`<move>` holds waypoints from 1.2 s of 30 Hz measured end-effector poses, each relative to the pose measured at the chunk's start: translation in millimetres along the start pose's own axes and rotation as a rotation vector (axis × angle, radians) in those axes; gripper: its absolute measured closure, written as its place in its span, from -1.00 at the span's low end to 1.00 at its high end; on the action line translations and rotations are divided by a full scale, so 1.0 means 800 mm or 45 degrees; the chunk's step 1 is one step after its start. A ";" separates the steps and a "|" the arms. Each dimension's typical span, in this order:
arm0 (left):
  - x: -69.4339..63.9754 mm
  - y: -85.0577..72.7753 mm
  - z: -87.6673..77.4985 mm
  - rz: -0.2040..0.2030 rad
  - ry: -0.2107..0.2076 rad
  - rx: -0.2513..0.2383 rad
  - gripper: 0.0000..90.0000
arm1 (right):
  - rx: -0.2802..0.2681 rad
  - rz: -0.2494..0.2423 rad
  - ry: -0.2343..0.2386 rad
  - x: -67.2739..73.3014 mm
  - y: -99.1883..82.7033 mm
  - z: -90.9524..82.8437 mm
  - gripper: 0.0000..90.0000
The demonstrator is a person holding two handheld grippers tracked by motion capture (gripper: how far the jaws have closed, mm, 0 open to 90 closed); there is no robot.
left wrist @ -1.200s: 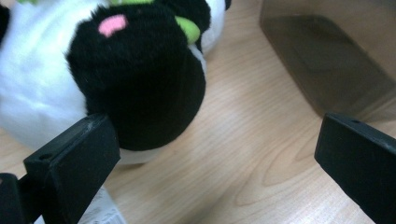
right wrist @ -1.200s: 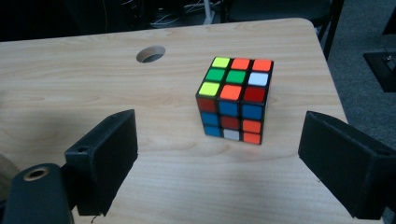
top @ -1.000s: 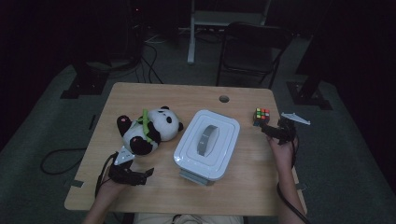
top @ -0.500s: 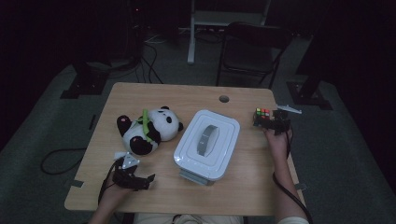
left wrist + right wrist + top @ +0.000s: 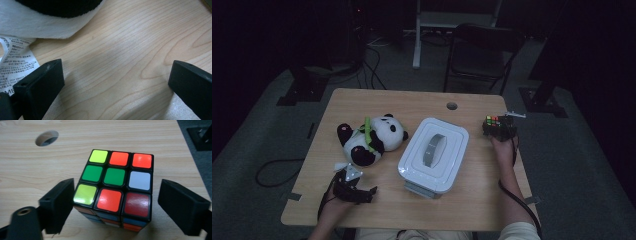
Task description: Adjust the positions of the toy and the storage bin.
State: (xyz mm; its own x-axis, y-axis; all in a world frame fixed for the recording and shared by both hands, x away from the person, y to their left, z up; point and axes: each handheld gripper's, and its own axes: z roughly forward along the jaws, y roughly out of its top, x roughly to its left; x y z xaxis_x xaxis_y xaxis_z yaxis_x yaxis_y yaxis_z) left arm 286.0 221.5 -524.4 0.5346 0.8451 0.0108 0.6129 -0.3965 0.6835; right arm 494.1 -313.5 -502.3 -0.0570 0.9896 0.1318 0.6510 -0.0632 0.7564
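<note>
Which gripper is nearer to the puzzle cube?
Right. The right gripper has its fingers on both sides of the puzzle cube; the left gripper is far across the table, near the panda plush.

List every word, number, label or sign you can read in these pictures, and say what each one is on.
Sewn-in tag of the toy panda: several rows of small print with some figures, too small and blurred to quote.
Box lid: no lettering can be made out.
Puzzle cube: plain coloured squares, no letters or numbers.
Table: bare wood, no marks or signs.
</note>
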 end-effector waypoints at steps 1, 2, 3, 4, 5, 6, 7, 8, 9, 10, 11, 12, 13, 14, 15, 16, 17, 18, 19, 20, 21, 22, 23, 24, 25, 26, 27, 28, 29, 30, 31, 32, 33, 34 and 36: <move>0.000 0.000 0.000 -0.001 0.000 0.000 -0.98 | 0.008 -0.007 -0.011 0.001 0.000 0.001 -0.63; 0.000 0.000 0.000 0.000 0.000 0.000 -0.98 | 0.017 -0.014 -0.013 0.002 0.000 0.004 -0.63; 0.000 0.000 0.000 0.000 0.000 0.000 -0.98 | 0.024 -0.018 -0.016 0.002 -0.001 0.006 -0.61; 0.000 0.000 0.000 0.000 0.000 0.000 -0.98 | 0.029 -0.026 -0.017 0.003 -0.001 0.008 -0.51; 0.000 0.000 0.000 0.000 0.000 0.000 -0.98 | 0.033 -0.034 -0.021 0.004 -0.002 0.009 -0.47; 0.000 0.000 0.000 -0.001 0.000 0.000 -0.98 | 0.039 -0.036 -0.032 0.005 -0.002 0.010 -0.41; 0.000 0.000 0.000 0.000 0.000 0.000 -0.98 | 0.040 -0.034 -0.033 0.005 -0.002 0.011 -0.36; 0.000 0.000 0.000 0.000 0.000 0.000 -0.98 | 0.034 -0.042 -0.044 0.006 -0.003 0.010 -0.27; 0.000 0.000 0.000 0.000 0.000 0.000 -0.98 | 0.024 -0.056 -0.063 0.008 -0.002 0.008 -0.25; 0.000 0.000 0.000 0.000 -0.001 0.000 -0.98 | 0.034 -0.055 -0.064 0.009 -0.002 0.007 -0.25; 0.000 0.000 0.000 0.000 -0.001 0.000 -0.98 | 0.043 -0.057 -0.053 0.009 -0.001 0.007 -0.24; 0.000 0.000 0.000 0.000 0.000 0.000 -0.98 | 0.048 -0.063 -0.054 0.010 0.000 0.005 -0.24; 0.000 0.000 0.000 0.000 -0.001 0.000 -0.98 | 0.052 -0.072 -0.068 0.011 0.001 0.004 -0.24; 0.000 0.000 0.000 0.000 -0.001 0.000 -0.98 | 0.052 -0.072 -0.068 0.011 0.001 0.004 -0.24; 0.000 0.000 0.000 0.000 -0.001 0.000 -0.98 | 0.049 -0.071 -0.068 0.011 0.001 0.002 -0.24; 0.000 0.000 0.000 0.000 0.000 0.000 -0.98 | 0.023 -0.057 -0.053 0.009 0.002 -0.005 -0.24; 0.000 0.000 0.000 0.000 0.000 0.000 -0.98 | 0.018 -0.052 -0.048 0.009 0.002 -0.008 -0.24; 0.000 0.000 0.000 0.000 0.000 0.000 -0.98 | 0.014 -0.051 -0.040 0.008 0.002 -0.012 -0.24; 0.000 0.000 0.000 0.000 0.000 0.000 -0.98 | 0.008 -0.058 -0.039 0.008 0.002 -0.015 -0.24; 0.000 0.000 0.000 0.000 0.000 0.000 -0.98 | 0.008 -0.065 -0.035 0.008 0.002 -0.019 -0.24; 0.000 0.000 0.000 0.000 0.000 0.000 -0.98 | 0.009 -0.069 -0.032 0.008 0.002 -0.023 -0.24; 0.000 0.000 0.000 0.000 0.000 0.000 -0.98 | 0.005 -0.080 -0.031 0.008 0.001 -0.027 -0.24; 0.000 0.000 0.000 0.000 0.000 0.000 -0.98 | 0.006 -0.088 -0.029 0.008 -0.001 -0.030 -0.24; 0.000 0.000 0.000 0.000 0.000 0.000 -0.98 | 0.010 -0.093 -0.025 0.008 -0.002 -0.034 -0.24; 0.000 0.000 0.000 0.000 0.000 0.000 -0.98 | 0.010 -0.099 -0.021 0.007 -0.004 -0.038 -0.24; 0.000 0.000 0.000 0.000 0.000 0.000 -0.98 | 0.011 -0.109 -0.020 0.007 -0.006 -0.041 -0.24; 0.000 0.000 0.000 0.000 0.000 0.001 -0.98 | 0.014 -0.114 -0.018 0.007 -0.009 -0.045 -0.24; 0.000 0.000 0.000 0.000 0.000 0.001 -0.98 | 0.012 -0.117 -0.011 0.006 -0.012 -0.049 -0.24; 0.000 0.000 0.000 0.000 0.000 0.001 -0.98 | 0.008 -0.122 -0.001 0.006 -0.015 -0.053 -0.24; 0.000 0.000 0.000 0.001 0.000 0.001 -0.98 | 0.008 -0.128 0.000 0.006 -0.018 -0.057 -0.24; 0.000 0.000 0.000 0.000 0.000 0.001 -0.98 | 0.006 -0.134 0.005 0.005 -0.021 -0.061 -0.24; 0.000 0.000 0.000 0.001 0.000 0.001 -0.98 | 0.005 -0.137 0.013 0.005 -0.024 -0.066 -0.24; 0.000 0.000 0.000 0.001 0.000 0.001 -0.98 | 0.001 -0.143 0.019 0.005 -0.027 -0.071 -0.24; 0.000 0.000 0.000 -0.001 0.000 0.001 -0.98 | 0.001 -0.155 0.019 0.005 -0.030 -0.075 -0.24; 0.000 0.000 0.000 -0.001 0.001 0.001 -0.98 | 0.002 -0.165 0.024 0.006 -0.037 -0.085 -0.24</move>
State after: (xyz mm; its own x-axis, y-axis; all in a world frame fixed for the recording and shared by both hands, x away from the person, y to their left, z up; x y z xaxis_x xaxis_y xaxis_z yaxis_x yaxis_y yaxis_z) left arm 285.9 221.4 -524.4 0.5336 0.8456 0.0112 0.6136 -0.3962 0.6830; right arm 423.1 -316.0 -480.5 -0.1551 0.9869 0.0453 0.6388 0.0652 0.7666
